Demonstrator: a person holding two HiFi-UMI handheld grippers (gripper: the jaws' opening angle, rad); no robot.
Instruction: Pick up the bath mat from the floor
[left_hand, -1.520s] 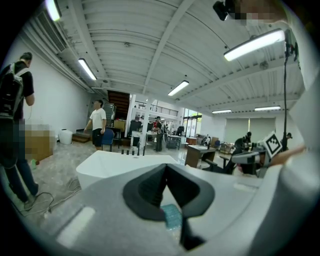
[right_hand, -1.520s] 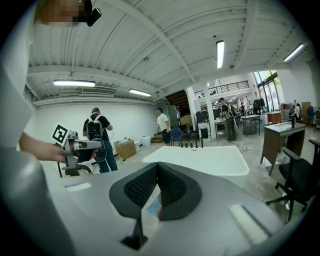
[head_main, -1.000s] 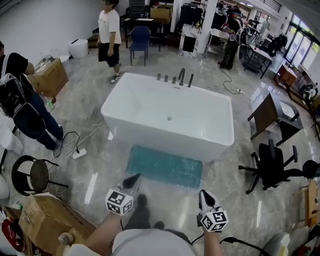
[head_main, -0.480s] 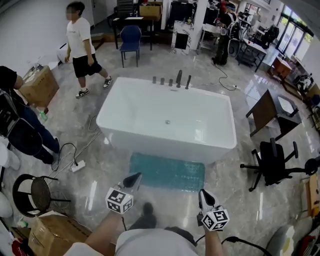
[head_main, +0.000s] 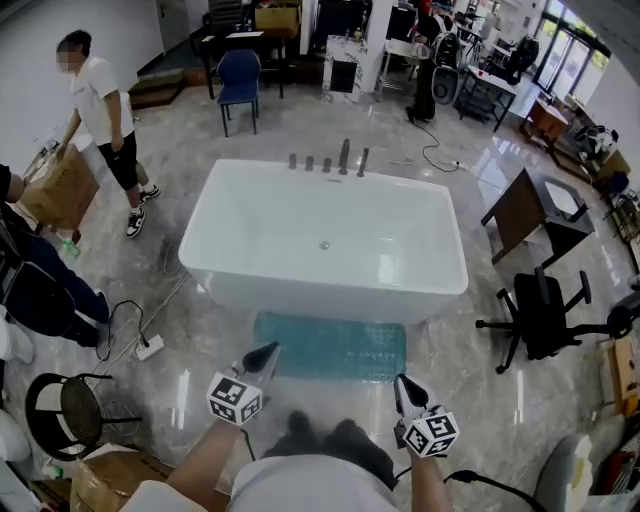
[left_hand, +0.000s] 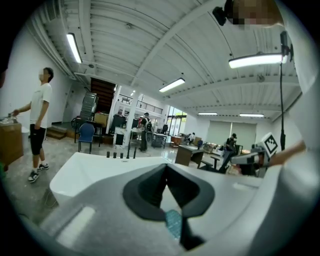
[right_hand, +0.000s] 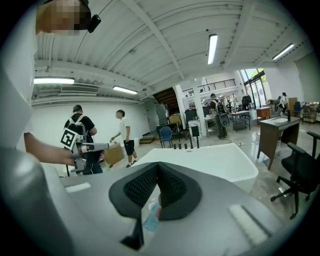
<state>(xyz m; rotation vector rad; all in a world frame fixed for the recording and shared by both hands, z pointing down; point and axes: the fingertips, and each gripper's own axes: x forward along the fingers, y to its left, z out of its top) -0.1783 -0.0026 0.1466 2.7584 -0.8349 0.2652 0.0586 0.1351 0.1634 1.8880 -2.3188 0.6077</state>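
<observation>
Far left of the head view, a power strip and its cable lie on the floor, well apart from the mat and no obstacle.

Left gripper, lower left of centre: jaws closed together with nothing between them, held above the floor. Its own view agrees: the pads meet at the tip and a teal sliver shows below.

Bath mat, centre of frame: lies flat on the glossy marble. Its far long edge sits tight against the front wall of the white bathtub, and its near long edge faces the grippers. It is teal with a pebbled surface. Neither gripper touches it.

Handling, as a judgement:
- It looks like thin rubbery plastic, so light, floppy and not fragile. It will likely sag and fold when lifted.
- It may cling to the polished floor, and suction cups underneath can't be ruled out. Peeling should work better than a straight pull.
- It lies flat with little edge to get under. The two near corners look best, one per gripper, and the jaws must open first.
- The tub-side edge is blocked.

Right gripper, lower right of centre: jaws shut on nothing, also above the floor.

Office chair, right side: well clear.
</observation>
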